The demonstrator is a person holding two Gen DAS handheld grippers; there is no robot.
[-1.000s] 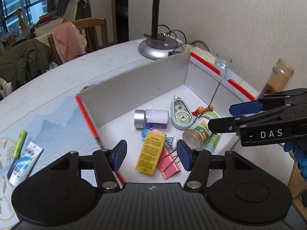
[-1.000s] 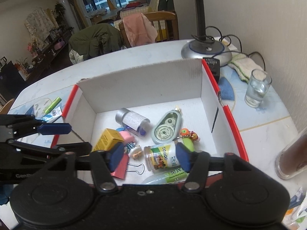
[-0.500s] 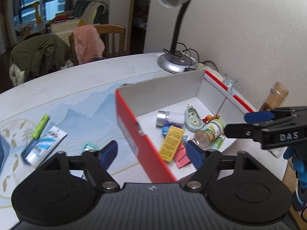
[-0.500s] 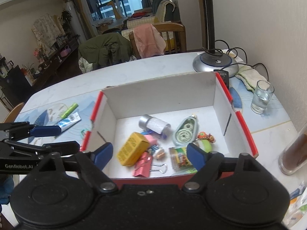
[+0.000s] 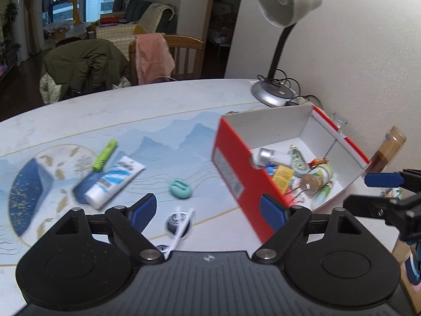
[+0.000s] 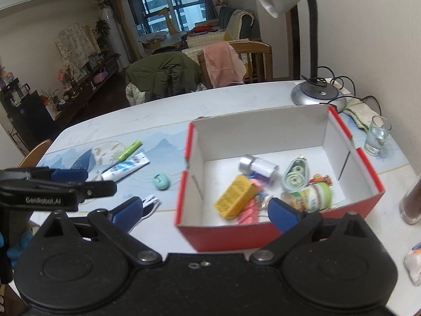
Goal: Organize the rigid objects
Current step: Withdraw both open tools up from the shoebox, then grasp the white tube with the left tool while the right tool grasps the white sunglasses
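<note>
A red box (image 6: 263, 233) with a white inside holds a yellow carton (image 6: 234, 196), a silver-capped bottle (image 6: 259, 166), a green tape dispenser (image 6: 296, 175) and a jar (image 6: 307, 197). On the table to its left lie a green marker (image 5: 105, 155), a white tube (image 5: 114, 181), a teal oval thing (image 5: 181, 188) and a white cord (image 5: 180, 223). My left gripper (image 5: 208, 209) hovers over the table beside the box's red wall (image 5: 236, 173), jaws opening, nothing held. My right gripper (image 6: 204, 209) hangs before the box's front wall, jaws opening and empty.
A desk lamp (image 6: 318, 96) with cables stands behind the box. A glass of water (image 6: 377, 135) and a cloth (image 6: 359, 110) sit at the right, a brown bottle (image 5: 386, 152) near the box's corner. Chairs with coats (image 6: 168, 75) line the table's far edge.
Both grippers have pulled back and up from inside the box and their jaws have widened. The jar that sat between my right fingers now lies in the box. The left view has swung left.
</note>
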